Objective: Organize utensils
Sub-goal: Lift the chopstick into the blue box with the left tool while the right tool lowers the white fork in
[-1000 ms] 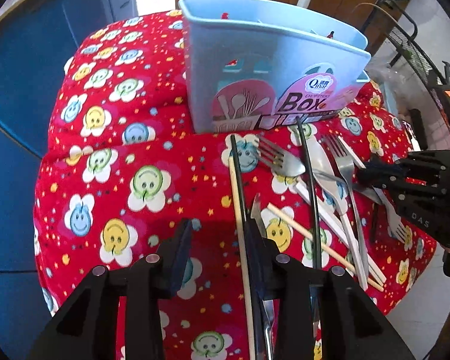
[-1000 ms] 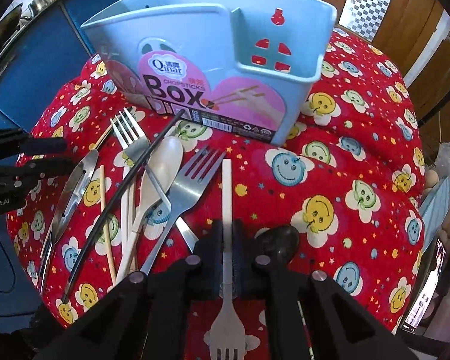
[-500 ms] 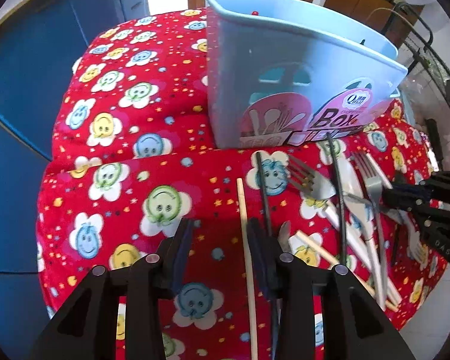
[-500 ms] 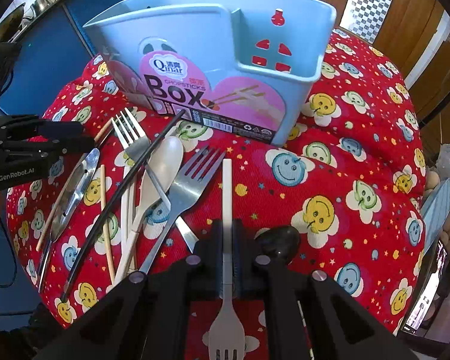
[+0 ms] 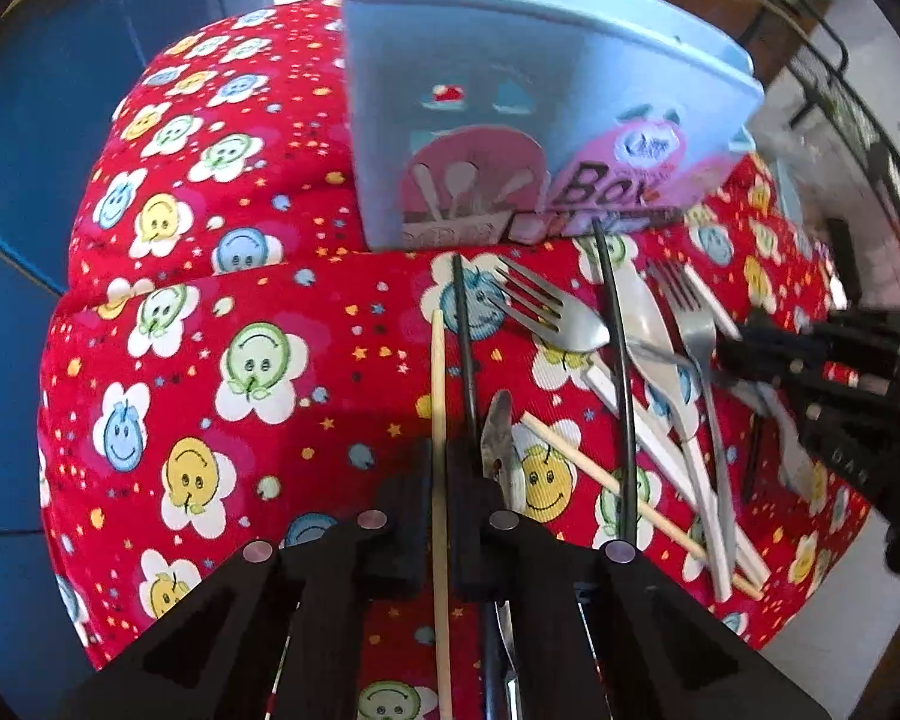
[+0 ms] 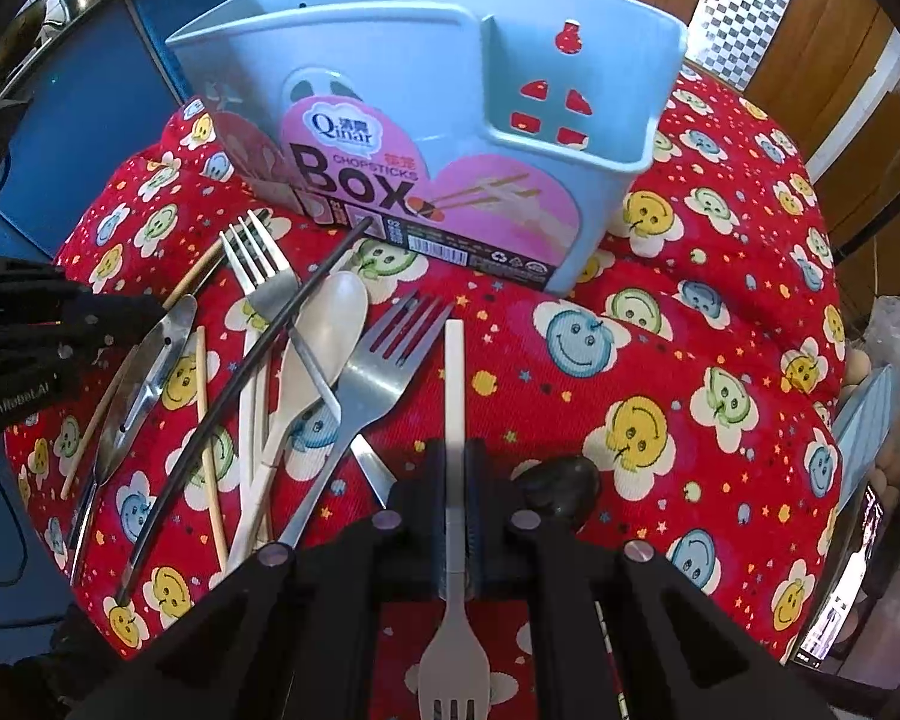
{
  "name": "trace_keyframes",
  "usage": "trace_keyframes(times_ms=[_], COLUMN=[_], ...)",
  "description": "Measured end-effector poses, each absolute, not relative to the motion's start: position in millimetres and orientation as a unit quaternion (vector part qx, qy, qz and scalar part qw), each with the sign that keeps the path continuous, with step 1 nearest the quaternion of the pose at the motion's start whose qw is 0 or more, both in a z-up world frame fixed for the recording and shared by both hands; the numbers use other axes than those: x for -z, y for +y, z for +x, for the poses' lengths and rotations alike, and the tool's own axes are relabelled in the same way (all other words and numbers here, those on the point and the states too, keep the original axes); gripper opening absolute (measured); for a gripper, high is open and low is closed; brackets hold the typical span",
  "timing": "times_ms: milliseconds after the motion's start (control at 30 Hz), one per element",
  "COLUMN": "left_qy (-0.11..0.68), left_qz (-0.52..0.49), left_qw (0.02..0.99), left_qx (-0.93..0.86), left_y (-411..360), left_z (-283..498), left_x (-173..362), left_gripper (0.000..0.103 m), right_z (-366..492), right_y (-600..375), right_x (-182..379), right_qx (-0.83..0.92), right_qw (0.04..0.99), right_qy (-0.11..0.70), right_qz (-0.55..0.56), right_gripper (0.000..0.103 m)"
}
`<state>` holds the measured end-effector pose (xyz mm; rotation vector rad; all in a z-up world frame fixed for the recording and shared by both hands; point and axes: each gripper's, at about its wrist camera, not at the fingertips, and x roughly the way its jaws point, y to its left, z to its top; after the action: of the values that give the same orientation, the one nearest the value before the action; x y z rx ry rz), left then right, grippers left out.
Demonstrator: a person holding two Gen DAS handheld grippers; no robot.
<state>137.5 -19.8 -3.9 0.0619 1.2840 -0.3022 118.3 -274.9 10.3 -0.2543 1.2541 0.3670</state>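
Observation:
The jaws of my left gripper are closing, and its pads press on a wooden chopstick that lies on the red smiley cloth. A black chopstick and a metal knife lie just right of it. My right gripper is shut on the handle of a white plastic fork, tines toward the camera. Both point steeply down. The light blue chopsticks box stands upright behind the utensils.
A loose pile lies between the grippers: metal forks, a white spoon, a long black chopstick and wooden chopsticks. A black spoon sits beside my right fingers. Blue cabinets stand left, and the cushion's edge drops off close by.
My left gripper stood open beside the wooden chopstick and has now closed on it. The right gripper keeps its hold on the white fork and has not moved.

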Motion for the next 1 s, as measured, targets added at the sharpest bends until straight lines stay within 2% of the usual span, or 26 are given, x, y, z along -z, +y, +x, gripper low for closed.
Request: trace_keyframes(times_ms=[233,433,733,1000], left_qy=[0.515,0.422,0.312,0.233], left_qz=[-0.019,-0.041,-0.076,-0.076], left_qw=[0.843,0.892,0.936,0.964], left_qx=[0.156,0.158,0.144,0.103], left_y=[6,10,8,-6], left_z=[116,102,125,159], left_x=[-40,-80,-128,-152], left_gripper=[0.004,0.004,0.004,0.004], right_z=[99,75,75,106], right_y=[-284,-295,-308,-309], right_x=[-27,-58,-108,-135], right_qx=[-0.185,-0.205,-0.196,-0.17], right_qw=[0.814,0.862,0.928,0.957], right_qy=[0.545,0.464,0.316,0.229], right_qz=[-0.072,-0.003,0.03,0.046], right_gripper=[0.008,0.008,0.008,0.008])
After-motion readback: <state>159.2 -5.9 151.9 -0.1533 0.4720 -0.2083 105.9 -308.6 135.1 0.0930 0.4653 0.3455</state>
